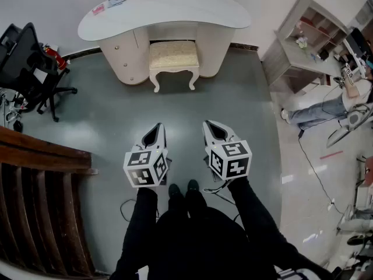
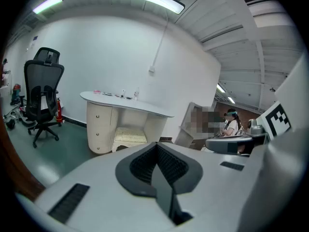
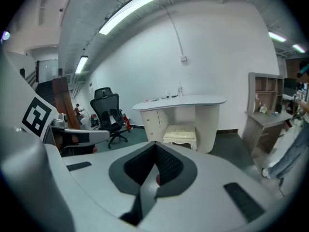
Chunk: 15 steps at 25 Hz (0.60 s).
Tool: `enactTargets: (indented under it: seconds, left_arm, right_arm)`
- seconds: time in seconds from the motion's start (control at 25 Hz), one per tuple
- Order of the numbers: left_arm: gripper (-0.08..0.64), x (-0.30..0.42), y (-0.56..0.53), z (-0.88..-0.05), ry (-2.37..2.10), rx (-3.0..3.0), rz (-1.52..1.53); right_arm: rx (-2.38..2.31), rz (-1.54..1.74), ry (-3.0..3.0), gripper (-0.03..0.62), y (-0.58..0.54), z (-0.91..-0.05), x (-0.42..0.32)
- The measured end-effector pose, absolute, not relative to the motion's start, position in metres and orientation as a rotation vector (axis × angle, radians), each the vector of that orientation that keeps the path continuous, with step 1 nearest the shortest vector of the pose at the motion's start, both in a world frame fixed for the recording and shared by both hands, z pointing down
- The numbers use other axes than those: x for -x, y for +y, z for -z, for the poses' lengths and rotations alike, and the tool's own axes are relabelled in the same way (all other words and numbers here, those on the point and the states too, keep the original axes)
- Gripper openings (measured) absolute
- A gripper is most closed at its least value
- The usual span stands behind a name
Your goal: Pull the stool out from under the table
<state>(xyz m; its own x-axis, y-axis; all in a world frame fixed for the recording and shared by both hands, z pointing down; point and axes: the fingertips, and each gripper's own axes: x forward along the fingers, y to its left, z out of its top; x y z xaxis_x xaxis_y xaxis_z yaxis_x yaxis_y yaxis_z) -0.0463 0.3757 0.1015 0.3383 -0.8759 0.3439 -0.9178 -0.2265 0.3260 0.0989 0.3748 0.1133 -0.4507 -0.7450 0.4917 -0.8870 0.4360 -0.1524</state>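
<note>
- We hold a gripper in each hand above the grey-green floor [image 1: 116,115], both noses aimed toward 12 o'clock.
- Our left gripper [image 1: 153,132] has its jaws pressed together with nothing between them. Its own view shows the dark pads meeting in a single seam.
- Our right gripper [image 1: 215,128] is closed in the same way and carries nothing. In its own view the pads also meet.
- The two grippers sit side by side with a gap between them and touch nothing in the room.
- The stool [image 1: 173,55], with a cream cushion and white curved legs, stands at 12 o'clock, well apart from both grippers.
- It sits in the gap under the table [image 1: 175,7], between the two side cabinets [image 1: 125,60]. Its back part is beneath the top and its front legs are out on the floor.
- The table has a white curved top and stands against the white wall [image 1: 46,4]. Some small items [image 1: 116,0] lie on its end toward 11 o'clock.
- A black office chair [image 1: 26,60] stands at 10 o'clock, with a red fire extinguisher [image 1: 55,57] just beside it.
- A dark wooden railing [image 1: 41,179] runs along at 8 o'clock, near our left arm.
- A pale shelf unit [image 1: 309,34] stands at 2 o'clock, and a person [image 1: 326,107] in jeans sits near it at 3 o'clock.
</note>
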Motion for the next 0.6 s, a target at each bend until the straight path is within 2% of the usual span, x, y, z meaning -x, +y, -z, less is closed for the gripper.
enactTargets:
  seconds: [0.6]
  left_arm:
    - [0.008, 0.036, 0.375, -0.110, -1.570, -2.138, -0.158]
  right_arm:
    - [-1.428, -0.559, -2.332, 0.003, 0.371, -0.119, -0.120]
